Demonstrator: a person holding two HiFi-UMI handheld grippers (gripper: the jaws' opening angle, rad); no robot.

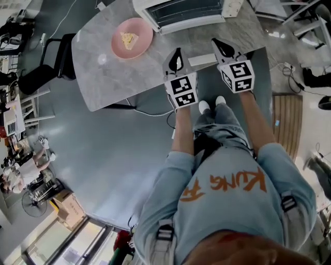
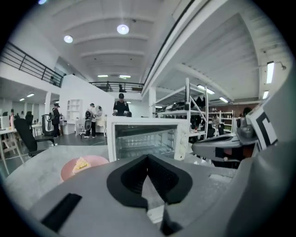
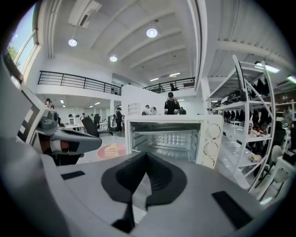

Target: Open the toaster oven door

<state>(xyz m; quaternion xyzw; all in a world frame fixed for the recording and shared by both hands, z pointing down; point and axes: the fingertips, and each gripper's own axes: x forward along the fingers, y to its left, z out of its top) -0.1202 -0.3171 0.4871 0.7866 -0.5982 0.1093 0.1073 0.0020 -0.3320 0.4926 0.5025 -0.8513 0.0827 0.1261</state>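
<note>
One pink plate (image 1: 132,38) on the counter (image 1: 103,77) holds a yellow bit of food (image 1: 128,39). It sits left of the toaster oven (image 1: 181,10), at the counter's far side. The left gripper (image 2: 147,161) and right gripper (image 3: 145,157) have their fingers pressed together, holding nothing, short of the oven.

The hall was bright and evenly lit from round ceiling lamps (image 3: 151,32) and strip lights (image 2: 269,72), with daylight glaring through a window (image 3: 23,44) at the right gripper view's edge. Both gripper views were fisheye, bent hard toward a black rim, with the nearest foreground soft. The toaster oven (image 3: 169,139) interior glinted. The head view warped at its corners, and the floor (image 1: 103,155) held a soft sheen.
</note>
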